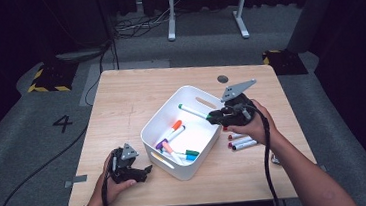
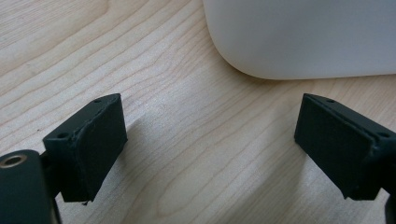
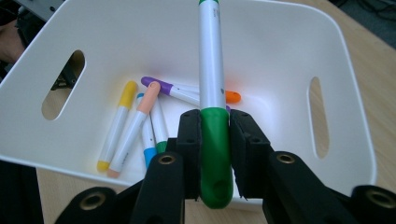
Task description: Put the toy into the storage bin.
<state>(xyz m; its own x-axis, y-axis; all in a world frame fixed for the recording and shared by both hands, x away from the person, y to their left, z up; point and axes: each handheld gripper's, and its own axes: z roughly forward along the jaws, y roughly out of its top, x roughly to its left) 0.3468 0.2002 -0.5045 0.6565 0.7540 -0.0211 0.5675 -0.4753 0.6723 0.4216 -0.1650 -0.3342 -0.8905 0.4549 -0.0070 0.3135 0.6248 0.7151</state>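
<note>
A white bin stands in the middle of the wooden table and holds several markers. My right gripper is shut on the capped end of a green-capped marker, held above the bin's right rim with its white barrel reaching out over the bin. At the table's front left, my left gripper rests open on the wood. Nothing lies between its pads, and the bin's rounded corner is just ahead of them.
A few more markers lie on the table right of the bin, under my right hand. A round hole marks the table's far side. A white desk frame stands on the floor beyond.
</note>
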